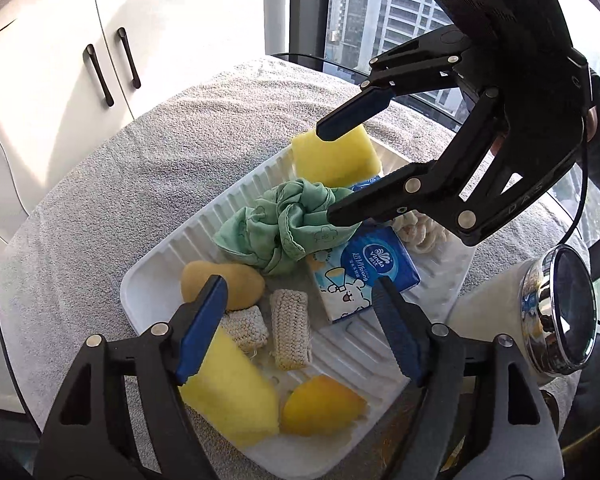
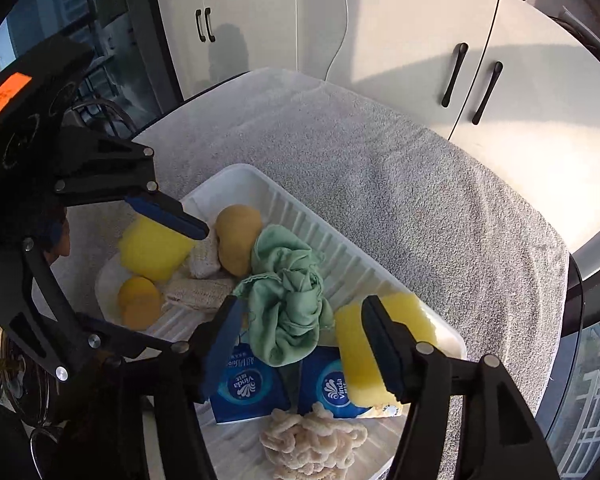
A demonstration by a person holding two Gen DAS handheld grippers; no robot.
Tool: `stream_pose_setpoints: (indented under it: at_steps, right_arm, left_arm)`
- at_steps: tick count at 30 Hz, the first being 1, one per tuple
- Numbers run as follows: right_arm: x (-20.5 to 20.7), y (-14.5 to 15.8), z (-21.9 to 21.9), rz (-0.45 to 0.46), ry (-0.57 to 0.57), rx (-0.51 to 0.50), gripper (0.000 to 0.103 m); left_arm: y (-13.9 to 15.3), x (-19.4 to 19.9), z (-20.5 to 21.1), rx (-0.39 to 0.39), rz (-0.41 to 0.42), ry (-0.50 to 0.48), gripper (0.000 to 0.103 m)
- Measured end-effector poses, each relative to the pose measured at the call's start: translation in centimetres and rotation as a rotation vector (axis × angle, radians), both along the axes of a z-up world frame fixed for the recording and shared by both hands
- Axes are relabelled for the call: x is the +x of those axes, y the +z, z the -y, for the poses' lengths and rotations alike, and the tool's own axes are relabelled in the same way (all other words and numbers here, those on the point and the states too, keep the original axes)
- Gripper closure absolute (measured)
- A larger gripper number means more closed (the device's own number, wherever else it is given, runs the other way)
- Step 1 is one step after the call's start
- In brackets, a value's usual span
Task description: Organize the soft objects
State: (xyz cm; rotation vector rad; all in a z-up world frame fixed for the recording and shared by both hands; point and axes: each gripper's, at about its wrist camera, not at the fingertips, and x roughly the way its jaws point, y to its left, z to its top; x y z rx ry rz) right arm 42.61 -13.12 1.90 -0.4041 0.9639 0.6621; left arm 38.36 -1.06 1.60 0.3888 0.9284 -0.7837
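Observation:
A white ribbed tray [image 1: 204, 220] [image 2: 300, 208] on the grey towel holds soft objects: a crumpled green cloth [image 1: 288, 224] [image 2: 292, 300], yellow sponges [image 1: 336, 156] [image 1: 232, 392] [image 2: 364, 348] [image 2: 152, 248], Vinda tissue packs [image 1: 364, 272] [image 2: 244, 388], woven loofah pieces [image 1: 290, 328], a tan sponge [image 1: 224, 284] [image 2: 236, 236], a yellow lemon-shaped piece [image 1: 320, 404] [image 2: 138, 300] and a cream knitted bundle [image 2: 312, 444]. My left gripper [image 1: 300, 332] is open and empty above the tray's near end. My right gripper [image 2: 304, 344] [image 1: 328, 172] is open above the green cloth.
A grey towel [image 1: 140, 168] covers the round table. White cabinets [image 2: 440, 40] stand behind. A chrome round object [image 1: 556, 308] sits at the table's right edge. A window [image 1: 380, 8] is beyond the table.

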Motion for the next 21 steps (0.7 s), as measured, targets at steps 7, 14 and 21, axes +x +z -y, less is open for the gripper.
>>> stream_pose_setpoints:
  at_steps: [7,14,21]
  right_arm:
    - [-1.7,2.2,3.6,0.037,-0.097,0.047,0.032]
    - [-4.2,4.8,7.2,0.082,-0.209,0.109,0.032]
    - [-9.1,8.3,9.6,0.167,-0.293,0.156,0.032]
  left_arm:
    - [2.5,-0.1,-2.6,-0.063,0.055,0.134,0.014]
    - [4.8,-1.4,-6.7,-0.13,0.123,0.333,0.013]
    - [8.0,-7.0,-10.7,-0.164,0.278,0.559,0.011]
